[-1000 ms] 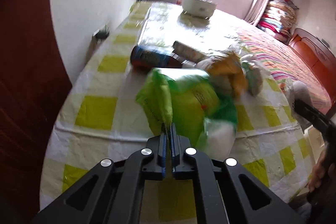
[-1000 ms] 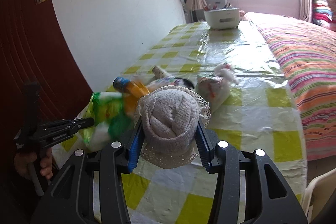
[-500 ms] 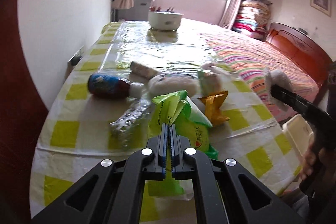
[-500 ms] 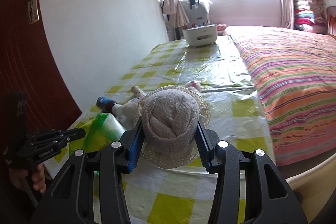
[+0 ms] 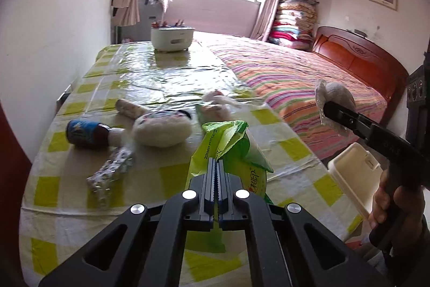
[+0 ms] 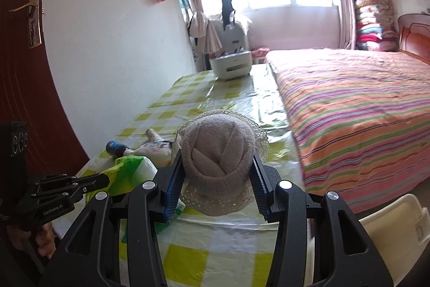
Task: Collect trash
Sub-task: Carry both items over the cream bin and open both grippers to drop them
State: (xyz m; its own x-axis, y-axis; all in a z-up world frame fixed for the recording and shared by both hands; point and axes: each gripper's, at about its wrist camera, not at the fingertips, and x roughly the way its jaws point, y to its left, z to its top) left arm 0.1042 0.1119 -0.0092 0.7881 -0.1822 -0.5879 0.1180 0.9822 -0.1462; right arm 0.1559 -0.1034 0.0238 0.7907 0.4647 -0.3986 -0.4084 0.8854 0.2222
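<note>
Two grips | left gripper (image 5: 215, 166) pinched tight on thin green plastic snack bag (image 5: 233, 149) edge, may tear free | right gripper (image 6: 217, 174) clamps rolled grey lace-trimmed sock (image 6: 219, 160) above yellow-checked table (image 6: 188, 257), could slip | cream bin (image 5: 354, 174) just beside

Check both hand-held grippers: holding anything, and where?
Left hand-held gripper: green plastic bag, pinched at its top edge. Right hand-held gripper: rolled beige lace-trimmed sock, by its sides.

Left hand-held gripper (image 5: 215, 166) pinching green bag (image 5: 231, 149) above table (image 5: 172, 77).
</note>
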